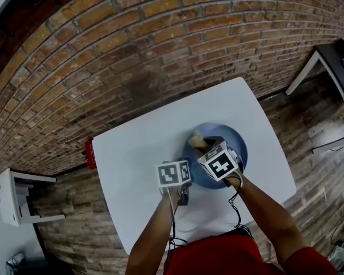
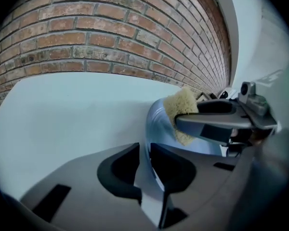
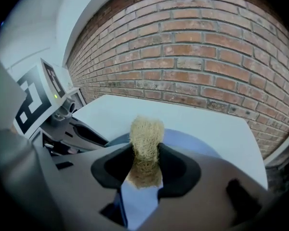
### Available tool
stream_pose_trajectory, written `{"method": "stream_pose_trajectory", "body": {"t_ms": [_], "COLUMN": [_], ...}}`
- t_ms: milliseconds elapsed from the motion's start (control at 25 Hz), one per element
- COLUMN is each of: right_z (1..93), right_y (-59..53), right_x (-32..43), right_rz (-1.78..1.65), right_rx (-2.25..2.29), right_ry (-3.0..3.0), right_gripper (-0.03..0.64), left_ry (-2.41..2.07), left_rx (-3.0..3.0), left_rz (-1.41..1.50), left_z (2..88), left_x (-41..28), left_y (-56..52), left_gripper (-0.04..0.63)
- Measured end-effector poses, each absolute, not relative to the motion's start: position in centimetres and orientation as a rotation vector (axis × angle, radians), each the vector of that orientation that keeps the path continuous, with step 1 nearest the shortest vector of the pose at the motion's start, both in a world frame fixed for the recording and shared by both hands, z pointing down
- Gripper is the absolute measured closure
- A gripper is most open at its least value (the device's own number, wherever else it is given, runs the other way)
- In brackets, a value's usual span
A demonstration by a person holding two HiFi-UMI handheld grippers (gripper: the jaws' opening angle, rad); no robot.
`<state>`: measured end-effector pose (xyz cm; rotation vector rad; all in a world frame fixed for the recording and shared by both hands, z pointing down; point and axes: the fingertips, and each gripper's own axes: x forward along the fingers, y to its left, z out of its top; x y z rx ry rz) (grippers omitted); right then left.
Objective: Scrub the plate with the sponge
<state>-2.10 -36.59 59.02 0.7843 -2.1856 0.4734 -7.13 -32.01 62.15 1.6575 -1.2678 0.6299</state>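
Blue plate (image 1: 234,141) on white table's (image 1: 132,153) near-right part, empty but for tan sponge (image 3: 146,136) at its far-left side, sponge pinched by right gripper (image 3: 145,165), plate's left rim clamped by left gripper (image 2: 145,163), brick wall (image 1: 132,33) beyond.

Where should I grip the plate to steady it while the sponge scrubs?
Take the plate by its thin rim on the near-left edge, coming in from the person's side: there the left gripper pinches it, clear of the sponge in the right gripper.
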Motion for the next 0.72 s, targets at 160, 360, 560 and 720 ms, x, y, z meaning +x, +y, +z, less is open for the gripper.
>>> {"method": "stream_pose_trajectory", "body": {"t_ms": [160, 360, 560, 720], "right_z": [60.0, 60.0, 60.2, 60.0], "right_y": [-36.4, -37.2, -38.9, -40.2], "right_x": [-2.9, -2.6, 0.3, 3.8], "right_rz": [0.489, 0.489, 0.472, 0.482], "right_rx": [0.758, 0.768, 0.85, 0.934], "right_ry": [-2.169, -2.154, -2.115, -2.057], "right_gripper": [0.456, 0.456, 0.456, 0.456], "left_ry": [-1.288, -1.306, -1.31, -1.31], "left_rx": [1.658, 1.651, 1.647, 1.648], "left_rz": [0.649, 0.637, 0.621, 0.613], "left_z": [62.1, 62.1, 62.2, 62.2], "left_x": [-6.8, -6.9, -7.0, -7.0], "left_y": [-32.1, -32.3, -32.2, -32.2], "left_gripper": [0.537, 0.54, 0.541, 0.541]}}
